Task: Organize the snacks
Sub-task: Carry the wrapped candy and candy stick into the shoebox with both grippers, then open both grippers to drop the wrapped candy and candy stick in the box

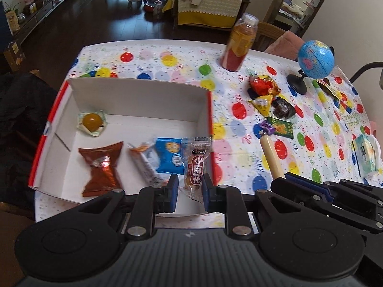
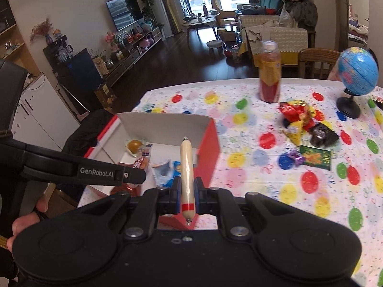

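Observation:
My left gripper (image 1: 190, 189) is shut on a clear-wrapped brown snack with red label (image 1: 195, 165), held over the front right corner of the white box with red sides (image 1: 134, 93). In the box lie a round yellow jelly (image 1: 92, 122), a brown packet (image 1: 101, 167), an orange-white packet (image 1: 146, 165) and a blue packet (image 1: 168, 154). My right gripper (image 2: 188, 189) is shut on a pale sausage stick (image 2: 186, 167), upright above the box's (image 2: 210, 148) right wall; it also shows beside the left gripper, the sausage (image 1: 271, 157) pointing up. Loose snacks (image 1: 270, 98) lie on the tablecloth.
A juice bottle (image 1: 239, 45) stands at the table's far edge and a small globe (image 1: 313, 59) at the far right. A tissue pack (image 1: 366, 157) lies near the right edge. A hand (image 2: 24, 220) grips the left gripper's handle. Dark chairs stand left of the table.

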